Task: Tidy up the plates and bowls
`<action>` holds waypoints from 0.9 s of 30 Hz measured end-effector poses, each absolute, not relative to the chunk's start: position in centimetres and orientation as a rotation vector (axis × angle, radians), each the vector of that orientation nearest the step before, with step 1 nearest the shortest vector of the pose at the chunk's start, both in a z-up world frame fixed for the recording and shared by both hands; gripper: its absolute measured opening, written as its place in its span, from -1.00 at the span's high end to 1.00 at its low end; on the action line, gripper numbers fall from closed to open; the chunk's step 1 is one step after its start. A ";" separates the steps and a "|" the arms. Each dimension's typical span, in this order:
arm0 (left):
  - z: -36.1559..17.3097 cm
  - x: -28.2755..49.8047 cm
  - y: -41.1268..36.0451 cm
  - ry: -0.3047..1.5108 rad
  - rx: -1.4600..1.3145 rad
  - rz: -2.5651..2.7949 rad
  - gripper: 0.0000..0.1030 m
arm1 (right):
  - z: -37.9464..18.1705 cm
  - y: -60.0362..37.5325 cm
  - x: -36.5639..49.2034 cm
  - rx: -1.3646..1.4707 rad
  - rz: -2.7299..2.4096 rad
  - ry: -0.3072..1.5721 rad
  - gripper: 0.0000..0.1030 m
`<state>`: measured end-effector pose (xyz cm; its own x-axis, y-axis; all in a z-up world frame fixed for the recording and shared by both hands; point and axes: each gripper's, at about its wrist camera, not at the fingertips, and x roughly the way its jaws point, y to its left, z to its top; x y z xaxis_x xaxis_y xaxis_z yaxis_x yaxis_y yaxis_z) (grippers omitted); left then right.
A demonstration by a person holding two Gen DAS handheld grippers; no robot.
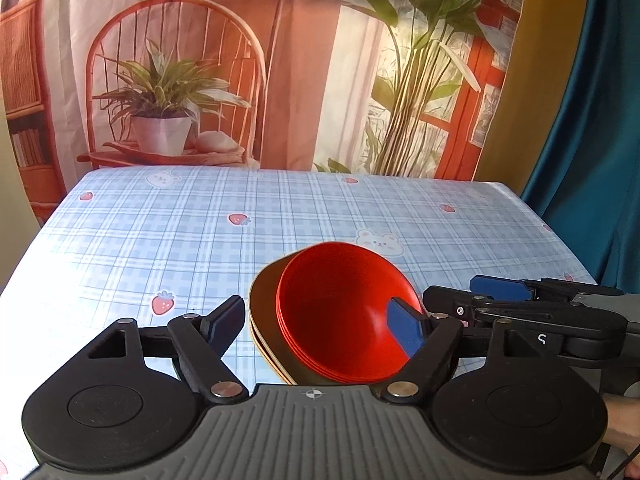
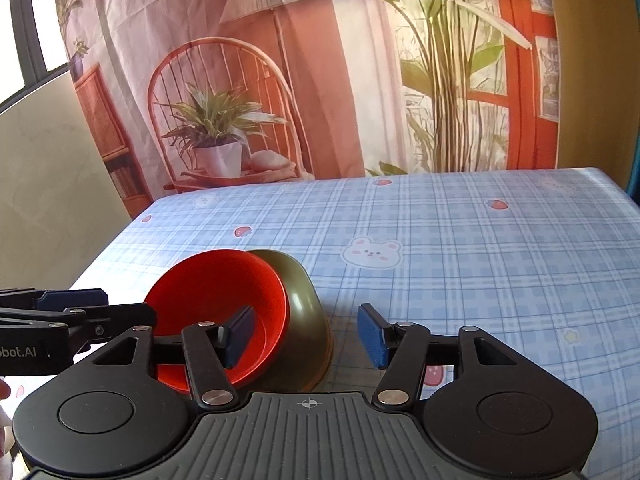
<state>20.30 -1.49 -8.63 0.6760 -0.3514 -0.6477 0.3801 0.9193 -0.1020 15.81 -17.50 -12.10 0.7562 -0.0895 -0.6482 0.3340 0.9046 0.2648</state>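
Count, both wrist views
- red plastic bowls (image 1: 340,312): several nested, about three rim edges visible; exact number unclear
- olive-green plastic bowl (image 2: 304,320): 1, outermost; more rims may lie beneath
- black two-finger grippers with blue pads: 2, left gripper (image 1: 320,328), right gripper (image 2: 306,336)
- blue plaid tablecloth (image 1: 200,240): 1

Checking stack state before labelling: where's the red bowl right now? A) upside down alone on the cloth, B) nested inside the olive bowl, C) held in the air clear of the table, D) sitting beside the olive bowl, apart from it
B: the red bowl sits tilted inside the olive bowl, which rests on the checked tablecloth; the fingers of both grippers stand open around the stack.
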 end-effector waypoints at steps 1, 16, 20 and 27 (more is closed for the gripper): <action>-8.3 20.1 -1.6 0.710 0.048 -0.405 -0.66 | -11.8 -17.5 15.6 0.371 -0.241 0.673 -0.20; -3.5 17.3 -1.9 0.563 0.100 -0.261 -1.00 | -6.6 -19.5 12.4 0.330 -0.287 0.580 -0.99; -2.4 16.6 -2.1 0.523 0.122 -0.208 -1.00 | -5.2 -19.7 11.7 0.317 -0.303 0.561 -0.99; 0.5 14.6 -2.3 0.470 0.168 -0.178 -1.00 | -2.5 -19.8 10.0 0.294 -0.341 0.526 -0.99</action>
<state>14.60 -2.30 0.48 0.8766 -0.1314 -0.4629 0.2085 0.9707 0.1192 9.99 -19.78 -2.50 0.8114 -0.2399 -0.5330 0.3886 0.9026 0.1853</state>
